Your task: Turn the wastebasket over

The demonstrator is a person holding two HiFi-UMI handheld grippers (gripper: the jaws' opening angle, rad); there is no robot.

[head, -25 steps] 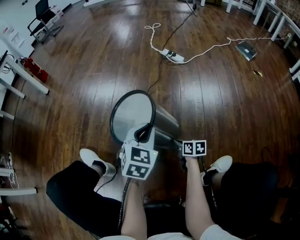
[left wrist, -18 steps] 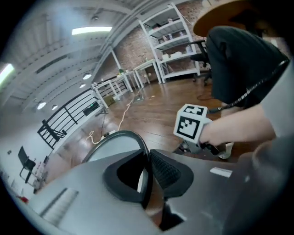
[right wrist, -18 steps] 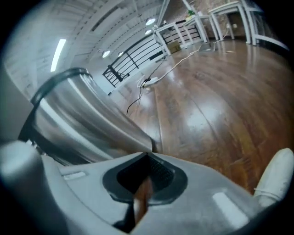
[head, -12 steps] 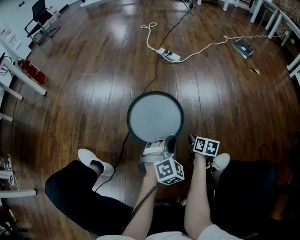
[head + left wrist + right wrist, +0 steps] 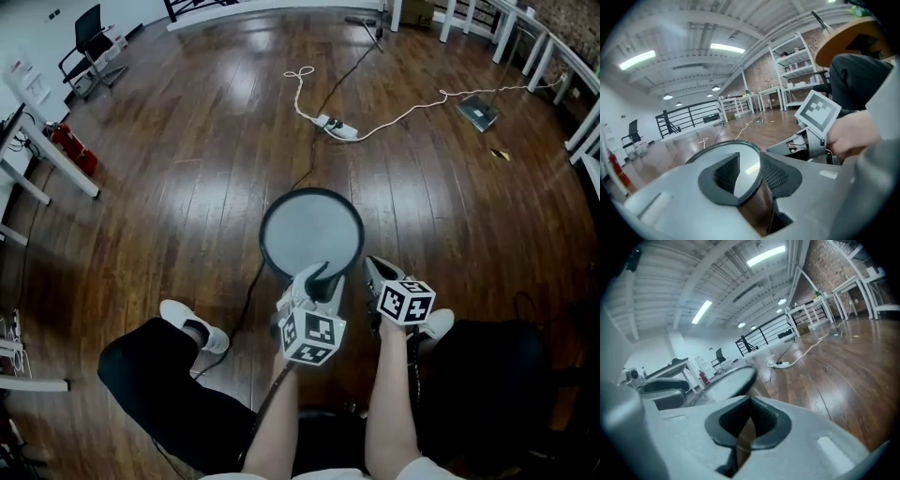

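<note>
The wastebasket [image 5: 311, 234] stands on the wood floor with its round grey face and black rim turned up. My left gripper [image 5: 319, 277] is at its near rim. In the left gripper view the left gripper [image 5: 747, 171] has the rim [image 5: 754, 187] between its pads, and the jaws are opening, with a gap beside the rim. My right gripper [image 5: 371, 268] hangs just right of the basket, shut and empty. In the right gripper view its pads [image 5: 761, 420] meet, and the basket [image 5: 729, 380] shows to the left.
A white power strip [image 5: 337, 127] with a white cable lies farther out on the floor, and a black cable [image 5: 309, 173] runs toward the basket. The person's shoes [image 5: 187, 323] flank the grippers. Table legs [image 5: 47, 169], a red extinguisher [image 5: 70, 145] and a chair [image 5: 89, 42] are at the left.
The basket went from lying tilted to standing with its flat grey face up. My left gripper swung right with it and its jaws spread. My right gripper rose beside it.
</note>
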